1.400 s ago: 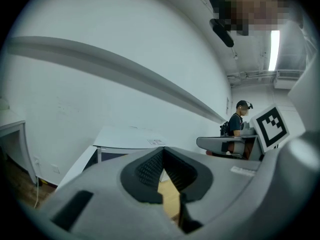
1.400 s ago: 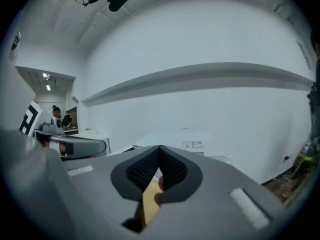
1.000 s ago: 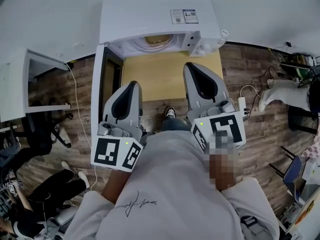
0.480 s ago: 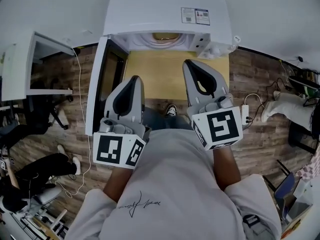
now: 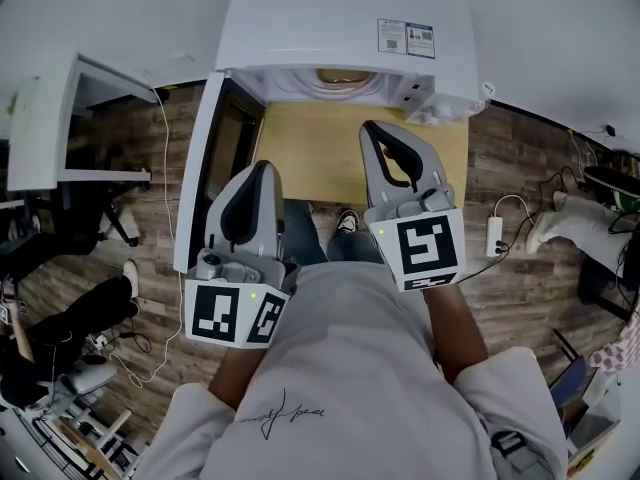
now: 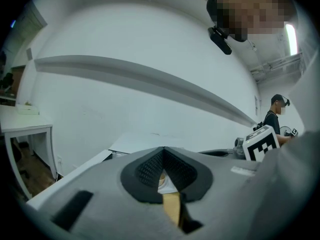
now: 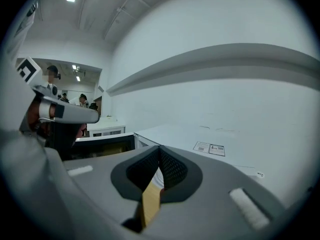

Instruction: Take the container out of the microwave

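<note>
The white microwave (image 5: pixel 340 23) stands at the far end of a wooden table (image 5: pixel 310 153), its door (image 5: pixel 215 163) swung open to the left. Inside the cavity a tan container (image 5: pixel 343 76) shows at the opening, on the white turntable. My left gripper (image 5: pixel 262 166) hovers near the table's front left corner, beside the open door, jaws together and empty. My right gripper (image 5: pixel 372 128) reaches further in over the table and points at the opening, also shut and empty. In the gripper views the left gripper (image 6: pixel 163 151) and right gripper (image 7: pixel 159 149) each show pads meeting at the tip.
A white desk (image 5: pixel 45 128) stands at the left. A cable (image 5: pixel 165 218) runs down beside the door. A power strip (image 5: pixel 493 236) lies on the wood floor at the right. A seated person's legs (image 5: pixel 60 328) are at the lower left.
My right gripper has moved forward toward the microwave's opening and rolled, so its marker cube now faces up. The left gripper has hardly shifted. The microwave sits a little nearer in view.
</note>
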